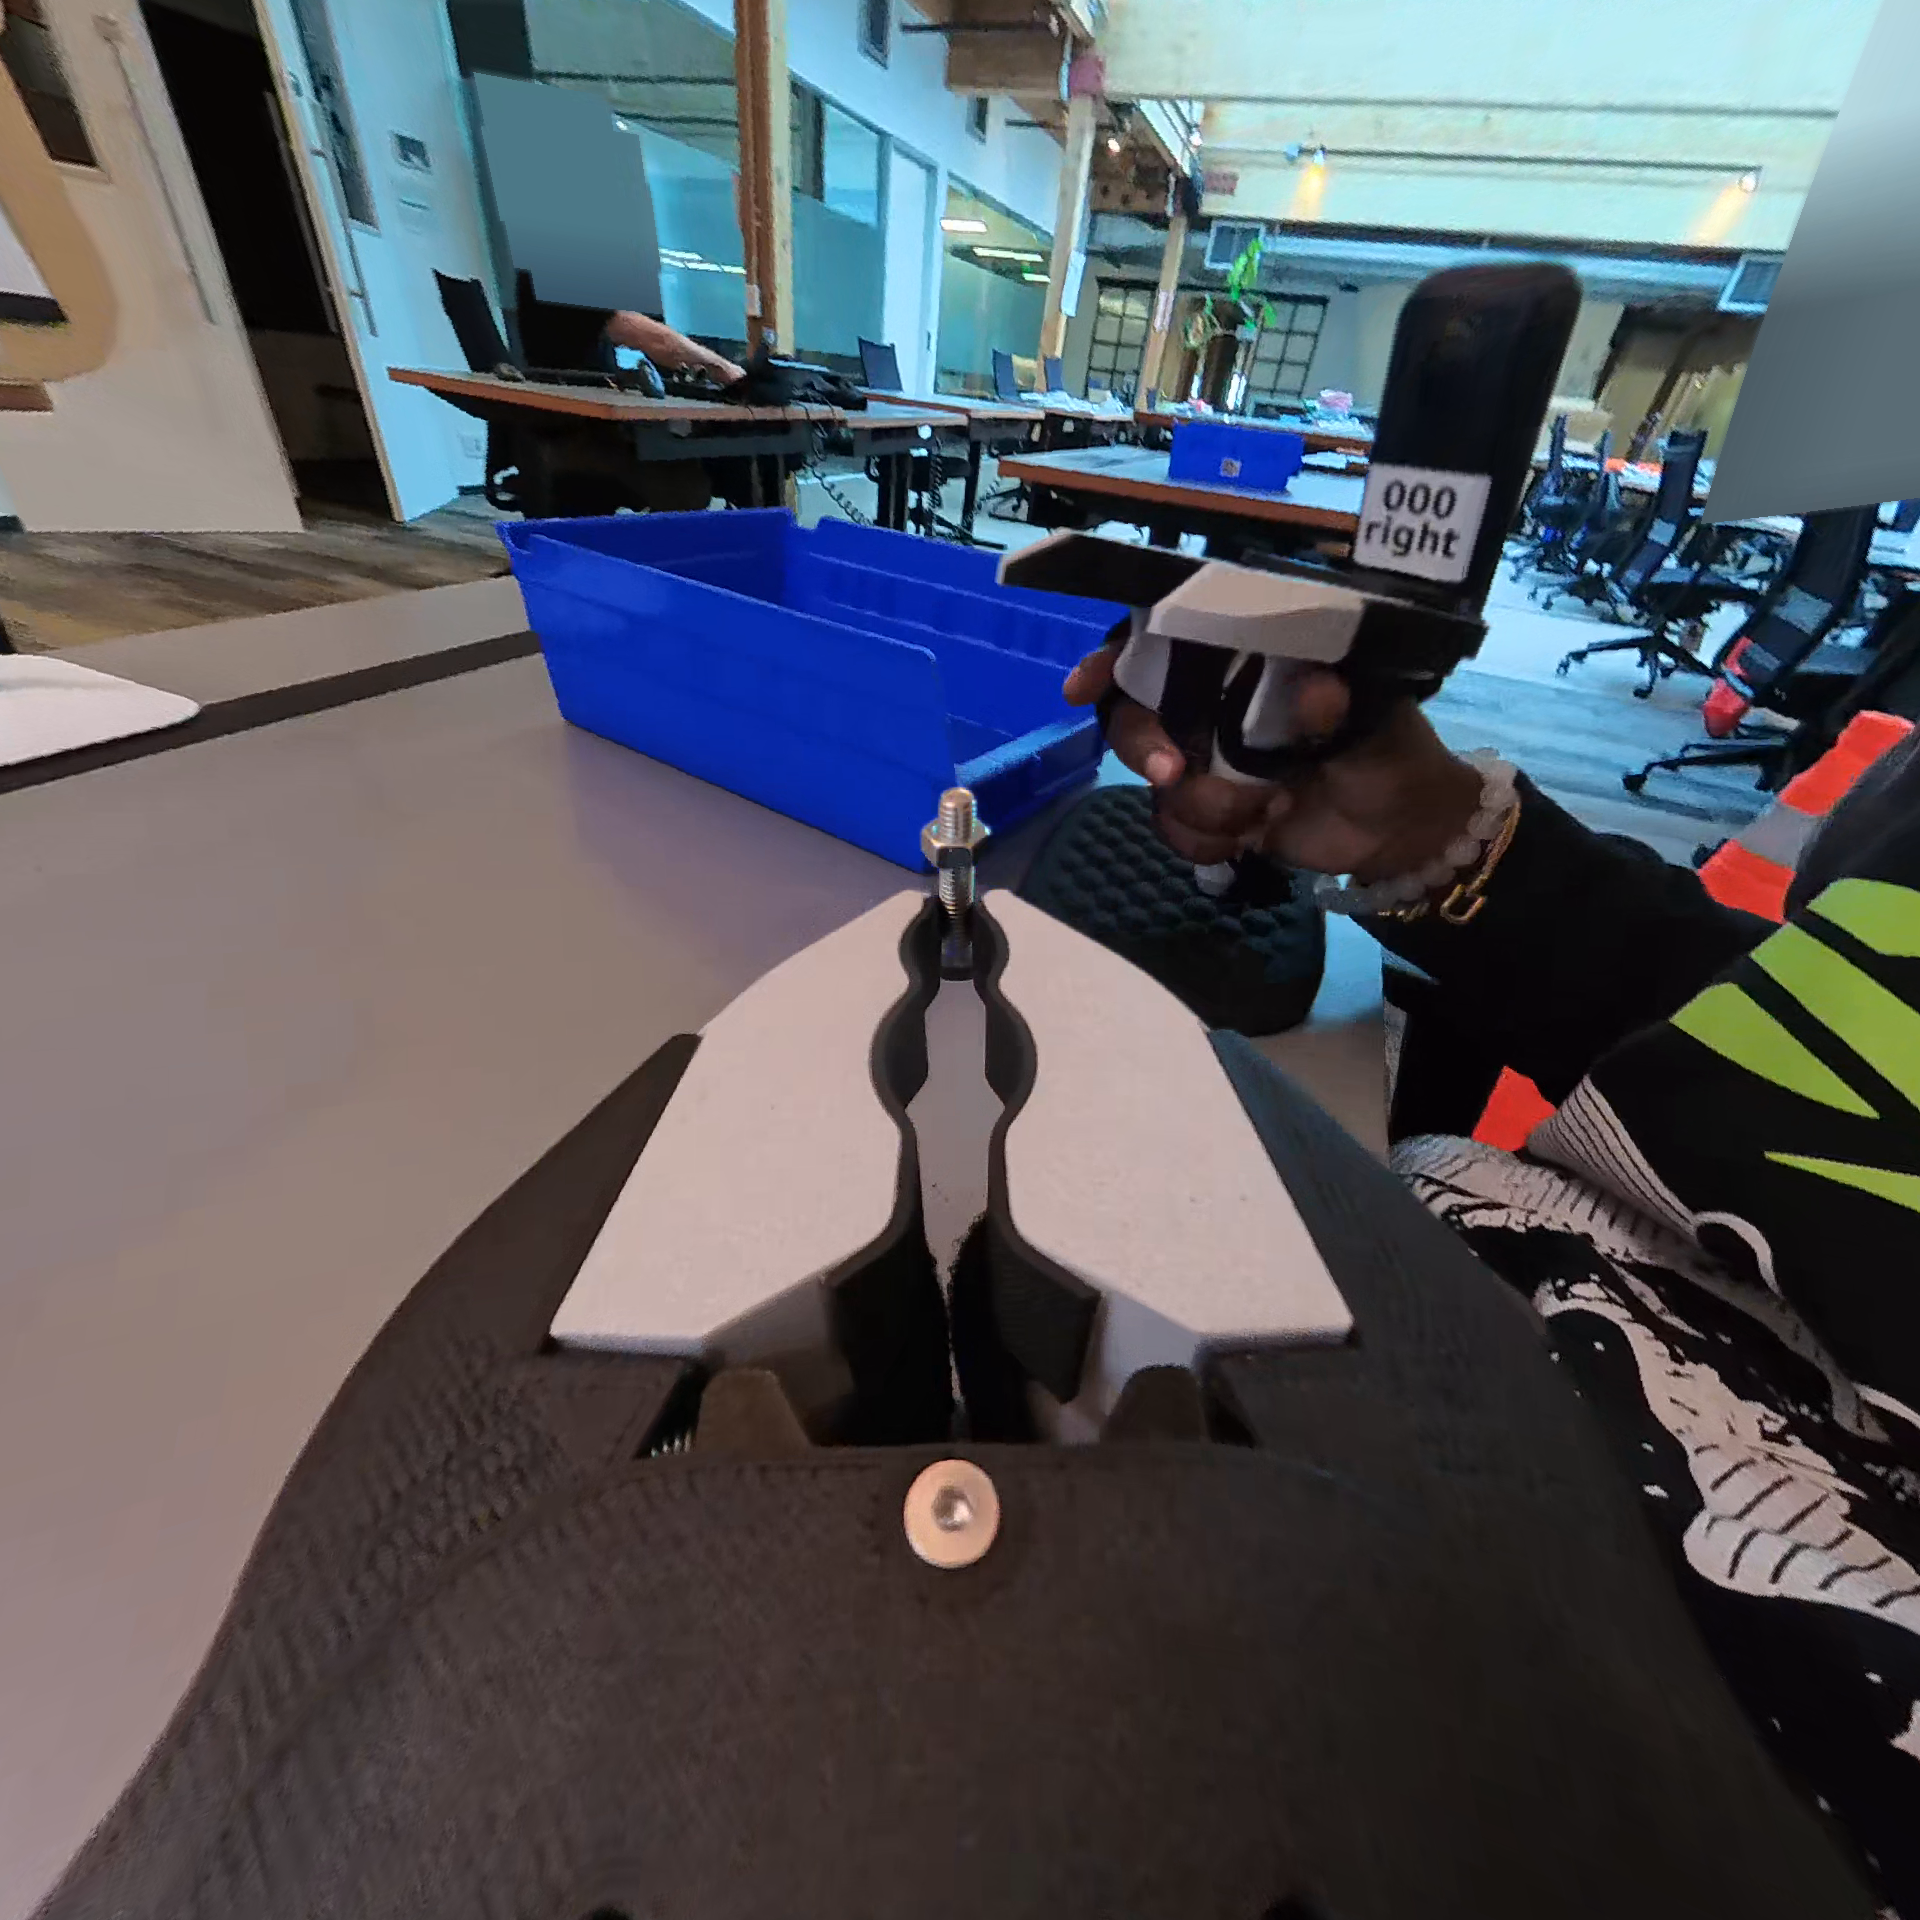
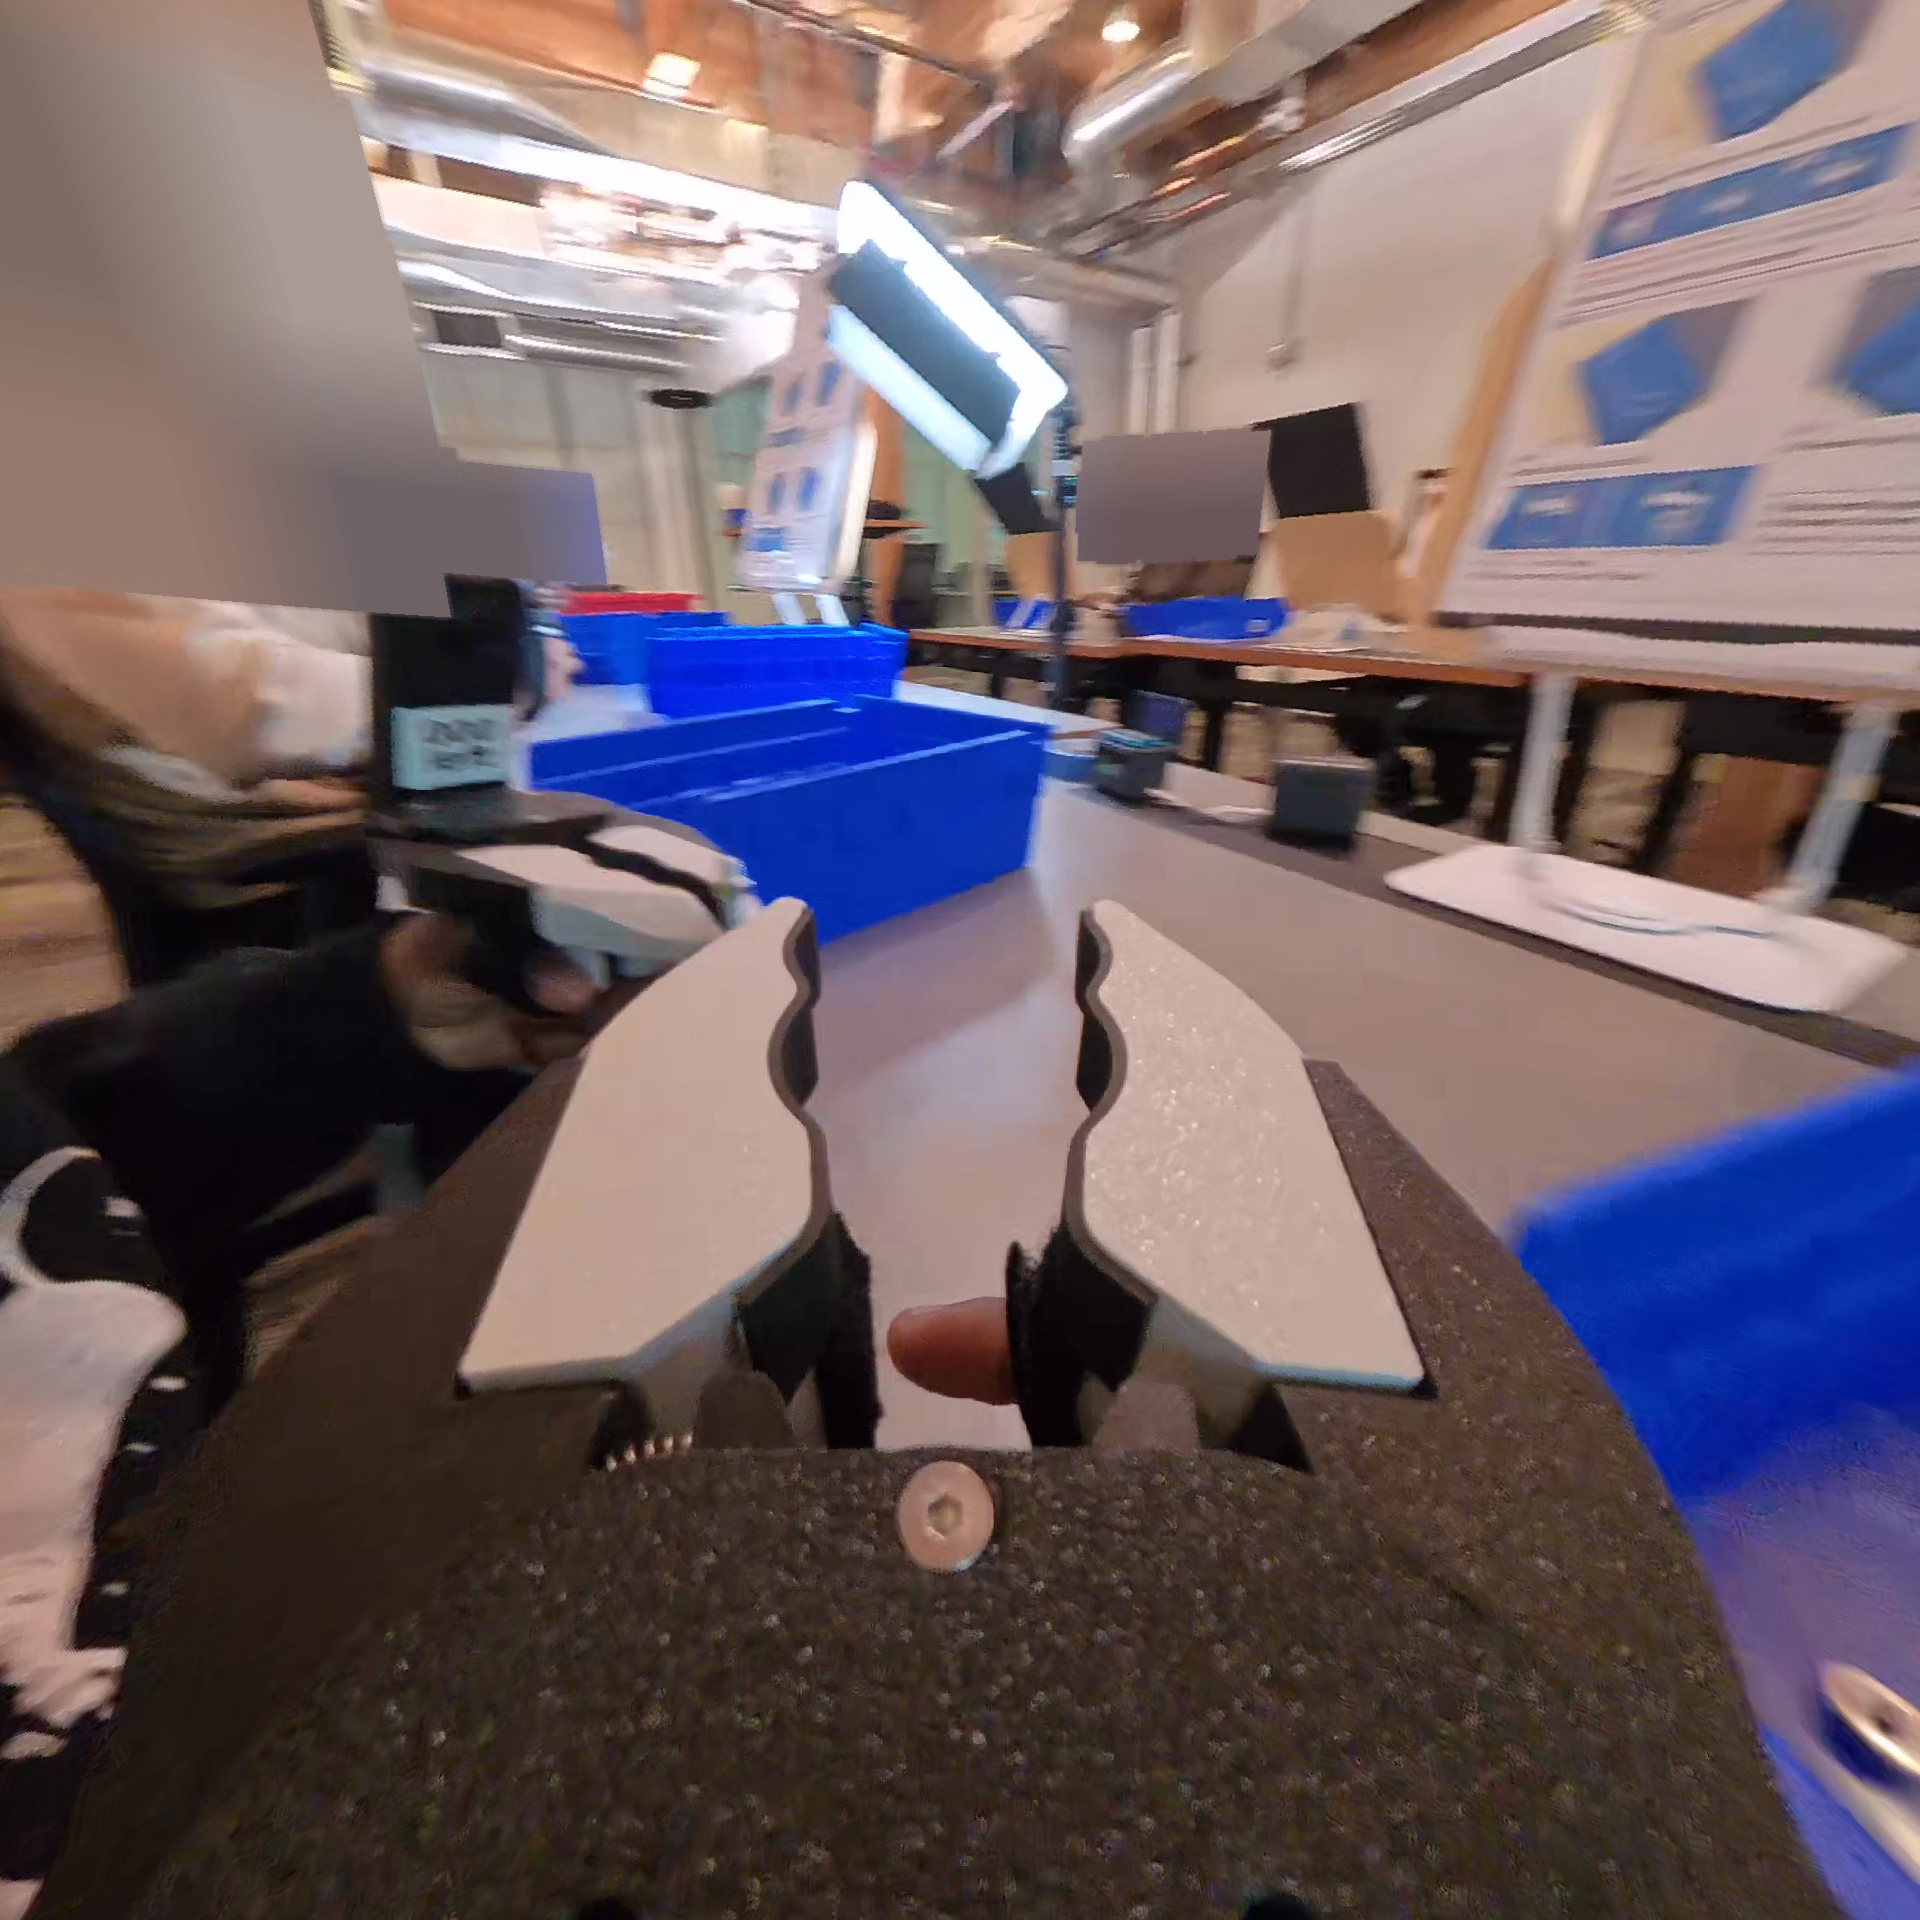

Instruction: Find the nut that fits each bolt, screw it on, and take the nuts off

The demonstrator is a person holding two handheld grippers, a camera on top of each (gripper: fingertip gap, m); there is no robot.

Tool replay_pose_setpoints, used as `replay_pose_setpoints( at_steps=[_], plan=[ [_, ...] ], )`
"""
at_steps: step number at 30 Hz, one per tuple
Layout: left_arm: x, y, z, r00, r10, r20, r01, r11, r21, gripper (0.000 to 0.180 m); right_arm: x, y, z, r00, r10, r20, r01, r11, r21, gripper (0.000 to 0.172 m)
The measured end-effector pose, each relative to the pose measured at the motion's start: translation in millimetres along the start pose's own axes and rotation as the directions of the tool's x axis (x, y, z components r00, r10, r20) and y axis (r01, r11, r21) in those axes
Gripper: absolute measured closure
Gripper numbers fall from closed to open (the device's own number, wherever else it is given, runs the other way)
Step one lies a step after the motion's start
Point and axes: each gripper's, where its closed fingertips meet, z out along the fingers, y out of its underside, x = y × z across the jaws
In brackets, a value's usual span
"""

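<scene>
Your left gripper [image 1: 956, 925] fingers pinch the bolt [image 1: 956, 904] upright at frame centre, presenting its nut [image 1: 954, 831]; your right gripper [image 2: 945, 977] fingers gape wide, empty.

bright, even indoor light | wide-angle edge warp | right wrist view blurred, perhaps motion

This is an open-plan office used as a workspace, with exposed ceiling ducts [image 2: 1132, 114] and timber posts [image 1: 764, 177]. Behind the blue parts bin [image 1: 769, 665] on the grey table [image 1: 312, 935] stand rows of long desks [image 1: 1174, 488] with office chairs [image 1: 1652, 561]. Glass-walled rooms [image 1: 862, 239] lie beyond, and poster boards [image 2: 1704, 312] stand to the bin's right.
</scene>
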Motion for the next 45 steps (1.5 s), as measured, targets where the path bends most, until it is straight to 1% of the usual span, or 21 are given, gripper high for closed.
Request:
replay_pose_setpoints(
  at_steps=[2, 4, 8, 11, 15, 19, 20, 21, 22, 24, 26, 30, 33, 35, 37, 38, 42, 43, 44, 45],
  plan=[
    [3.3, 5.0, 2.6, 1.0, 0.013, -0.019, -0.014, 0.999, -0.032, 0.175, -25.4, 2.7, 19.2, 0.995, 0.034, 0.096, -0.034, 0.999, -0.001, 0.121],
    [6.6, 8.8, 4.5, 0.999, 0.036, -0.031, -0.037, 0.998, -0.055, 0.175, -40.0, 11.4, 37.9, 0.988, 0.069, 0.141, -0.067, 0.998, -0.023, 0.121],
    [9.8, 13.5, 6.4, 0.997, 0.064, -0.039, -0.067, 0.994, -0.082, 0.175, -52.3, 30.9, 64.1, 0.979, 0.109, 0.173, -0.095, 0.991, -0.09, 0.121],
    [11.6, 15.5, 7.1, 0.996, 0.072, -0.05, -0.077, 0.993, -0.091, 0.175, -53.8, 43.5, 71.7, 0.981, 0.103, 0.162, -0.08, 0.987, -0.14, 0.121],
    [12.8, 14.6, 5.9, 0.996, 0.067, -0.063, -0.072, 0.994, -0.081, 0.175, -47.0, 47.1, 68.8, 0.988, 0.083, 0.13, -0.062, 0.986, -0.154, 0.124],
    [10.6, 11.7, 3.9, 0.997, 0.04, -0.065, -0.044, 0.997, -0.059, 0.175, -40.5, 42.3, 56.6, 0.99, 0.066, 0.123, -0.048, 0.988, -0.148, 0.121],
    [9.9, 11.0, 3.4, 0.997, 0.034, -0.062, -0.037, 0.998, -0.053, 0.175, -37.3, 41.3, 52.2, 0.991, 0.064, 0.114, -0.047, 0.988, -0.145, 0.125],
    [11.1, 9.9, 2.6, 0.997, 0.032, -0.074, -0.036, 0.998, -0.044, 0.175, -30.2, 40.7, 47.3, 0.995, 0.057, 0.079, -0.046, 0.989, -0.14, 0.141],
    [10.6, 8.7, 1.8, 0.997, 0.029, -0.072, -0.031, 0.999, -0.035, 0.175, -22.8, 39.4, 42.4, 0.998, 0.046, 0.042, -0.04, 0.991, -0.129, 0.149],
    [9.4, 7.5, 0.8, 0.997, 0.015, -0.072, -0.017, 1.0, -0.025, 0.175, -21.1, 32.1, 36.0, 0.998, 0.053, 0.046, -0.049, 0.995, -0.09, 0.157],
    [8.6, 7.3, 0.7, 0.997, 0.008, -0.072, -0.01, 1.0, -0.023, 0.175, -27.3, 27.5, 35.6, 0.995, 0.06, 0.078, -0.055, 0.996, -0.074, 0.156],
    [9.8, 8.4, 1.2, 0.997, 0.018, -0.074, -0.021, 0.999, -0.031, 0.175, -51.2, 30.7, 51.0, 0.978, 0.101, 0.183, -0.083, 0.991, -0.104, 0.134],
    [10.7, 9.3, 1.7, 0.997, 0.026, -0.075, -0.029, 0.999, -0.038, 0.175, -62.3, 37.7, 64.9, 0.97, 0.105, 0.219, -0.077, 0.988, -0.131, 0.129],
    [12.0, 10.2, 2.1, 0.996, 0.036, -0.079, -0.039, 0.998, -0.043, 0.175, -63.2, 41.3, 70.2, 0.968, 0.118, 0.221, -0.087, 0.986, -0.142, 0.129],
    [13.3, 10.7, 2.2, 0.995, 0.041, -0.086, -0.045, 0.998, -0.045, 0.175, -60.8, 43.0, 70.3, 0.967, 0.135, 0.217, -0.104, 0.984, -0.146, 0.134],
    [13.4, 10.4, 2.0, 0.995, 0.041, -0.087, -0.045, 0.998, -0.044, 0.175, -58.3, 42.7, 68.7, 0.967, 0.142, 0.21, -0.113, 0.983, -0.141, 0.136],
    [11.7, 8.4, 0.6, 0.996, 0.027, -0.084, -0.03, 0.999, -0.028, 0.175, -50.5, 39.1, 55.7, 0.969, 0.151, 0.197, -0.124, 0.982, -0.139, 0.137],
    [12.0, 7.6, 0.1, 0.996, 0.025, -0.088, -0.027, 0.999, -0.022, 0.175, -44.9, 38.5, 51.8, 0.975, 0.144, 0.17, -0.121, 0.983, -0.137, 0.142],
    [12.8, 6.8, -0.6, 0.995, 0.026, -0.094, -0.028, 0.999, -0.016, 0.175, -35.4, 38.8, 48.0, 0.984, 0.132, 0.119, -0.115, 0.984, -0.136, 0.153],
    [12.2, 6.4, -0.8, 0.996, 0.023, -0.091, -0.025, 1.0, -0.012, 0.175, -28.9, 38.8, 44.3, 0.989, 0.119, 0.088, -0.106, 0.985, -0.135, 0.156]
  ],
)
